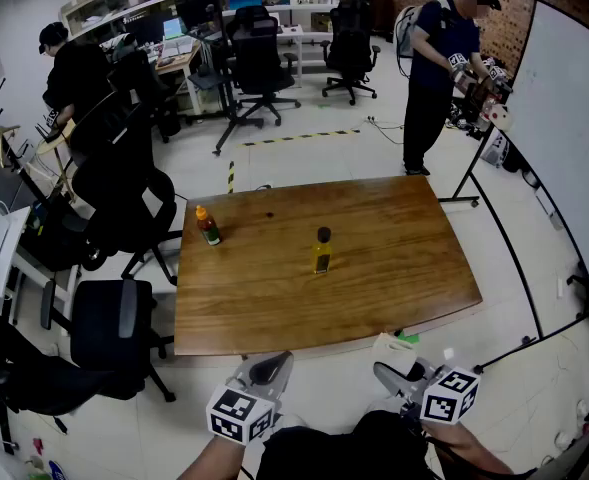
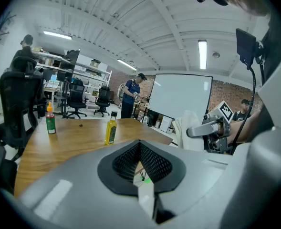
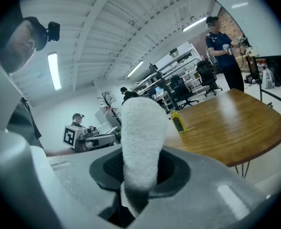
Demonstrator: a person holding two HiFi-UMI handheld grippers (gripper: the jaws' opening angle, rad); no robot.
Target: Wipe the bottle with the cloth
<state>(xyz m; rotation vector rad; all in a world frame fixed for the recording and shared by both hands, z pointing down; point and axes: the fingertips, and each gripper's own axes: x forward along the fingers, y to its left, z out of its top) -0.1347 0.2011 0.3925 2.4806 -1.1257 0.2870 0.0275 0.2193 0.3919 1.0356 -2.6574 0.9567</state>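
Observation:
A yellow bottle (image 1: 321, 251) with a black cap stands upright near the middle of the wooden table (image 1: 394, 268); it also shows in the left gripper view (image 2: 111, 129) and the right gripper view (image 3: 178, 123). Both grippers hang below the table's near edge, off the table. My left gripper (image 1: 270, 366) is shut, its jaws (image 2: 140, 146) meeting with nothing between them. My right gripper (image 1: 392, 370) is shut on a white cloth (image 3: 140, 137), which sticks up folded from the jaws. The cloth (image 1: 395, 349) is apart from the bottle.
A red-and-green sauce bottle (image 1: 208, 226) with an orange cap stands near the table's left edge. Black office chairs (image 1: 124, 323) crowd the left side. A whiteboard (image 1: 574, 138) on a stand is at the right. Two people (image 1: 444, 58) stand further back.

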